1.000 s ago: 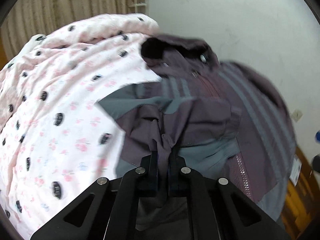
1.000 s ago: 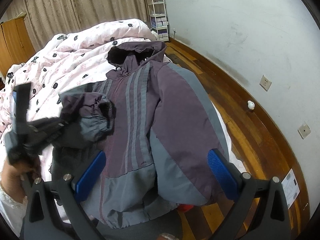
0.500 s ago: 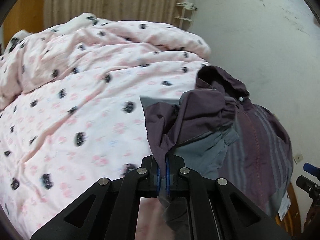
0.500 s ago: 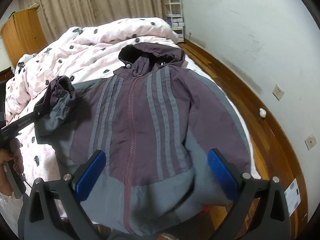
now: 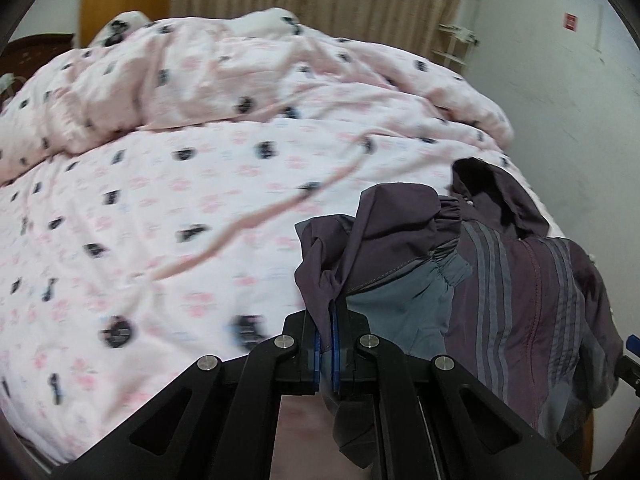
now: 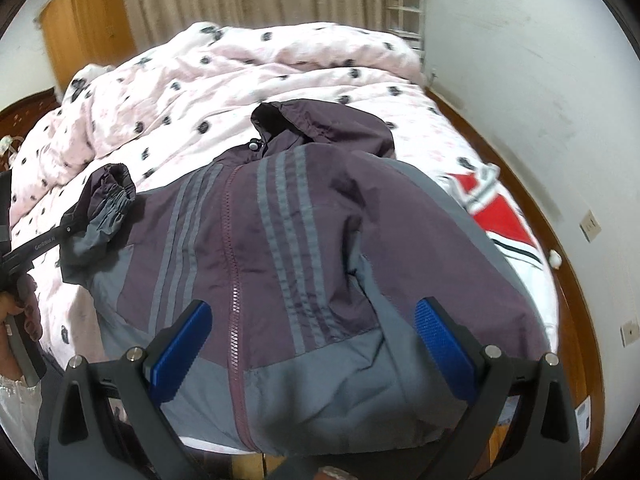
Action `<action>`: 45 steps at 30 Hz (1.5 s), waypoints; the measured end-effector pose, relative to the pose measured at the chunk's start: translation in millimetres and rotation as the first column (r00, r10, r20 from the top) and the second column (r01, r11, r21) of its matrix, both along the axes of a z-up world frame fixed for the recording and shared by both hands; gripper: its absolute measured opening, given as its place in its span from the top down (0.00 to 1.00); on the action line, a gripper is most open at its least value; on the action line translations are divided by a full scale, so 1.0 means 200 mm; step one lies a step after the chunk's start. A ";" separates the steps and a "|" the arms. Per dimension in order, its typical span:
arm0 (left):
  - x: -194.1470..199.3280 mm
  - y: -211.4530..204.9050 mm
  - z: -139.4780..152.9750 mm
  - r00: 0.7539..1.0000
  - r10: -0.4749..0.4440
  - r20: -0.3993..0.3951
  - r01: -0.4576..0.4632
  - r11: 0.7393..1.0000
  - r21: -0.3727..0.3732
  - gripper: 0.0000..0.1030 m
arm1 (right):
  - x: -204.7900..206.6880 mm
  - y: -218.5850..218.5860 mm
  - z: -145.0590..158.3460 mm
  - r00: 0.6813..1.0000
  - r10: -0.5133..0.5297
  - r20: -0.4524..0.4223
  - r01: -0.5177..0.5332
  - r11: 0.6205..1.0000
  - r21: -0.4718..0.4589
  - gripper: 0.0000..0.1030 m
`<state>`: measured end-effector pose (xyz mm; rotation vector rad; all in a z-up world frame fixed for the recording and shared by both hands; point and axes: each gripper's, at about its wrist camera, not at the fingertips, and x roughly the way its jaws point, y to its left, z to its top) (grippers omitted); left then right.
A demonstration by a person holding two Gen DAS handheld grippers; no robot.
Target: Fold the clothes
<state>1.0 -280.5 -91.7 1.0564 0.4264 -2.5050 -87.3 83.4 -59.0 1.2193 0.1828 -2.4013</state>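
The left tool (image 5: 327, 332) is clamped on the purple-grey sleeve (image 5: 384, 248) of the jacket (image 6: 280, 248), lifting it off the pink quilt (image 5: 180, 184). The right tool (image 6: 312, 340) hovers above the jacket's hem, fingers spread wide. The jacket lies front-up, zipped, across the bed's near edge.

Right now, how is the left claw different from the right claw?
The left claw is squeezed shut on the jacket sleeve, but the right claw is wide open and holds nothing. The left claw is out over the pink quilt beside the purple and grey jacket; the right claw hovers above the jacket's hem. Both have blue pads on black frames.
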 end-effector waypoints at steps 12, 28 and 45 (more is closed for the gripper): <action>0.50 -0.50 -0.01 0.973 0.232 0.017 -0.230 0.970 -0.077 0.97 | 0.01 -0.69 0.00 0.979 0.200 -0.045 -0.199 0.980 0.021 0.00; 0.75 -0.71 -0.17 0.972 0.233 -0.008 -0.234 0.972 -0.016 0.97 | -0.33 -1.87 -0.10 0.873 0.440 -0.210 -0.364 0.875 0.318 0.01; 0.75 -0.74 -0.20 0.978 0.205 -0.039 -0.203 0.978 0.054 0.97 | -0.62 -2.07 -0.32 0.918 0.395 -0.029 -0.350 0.845 0.405 0.83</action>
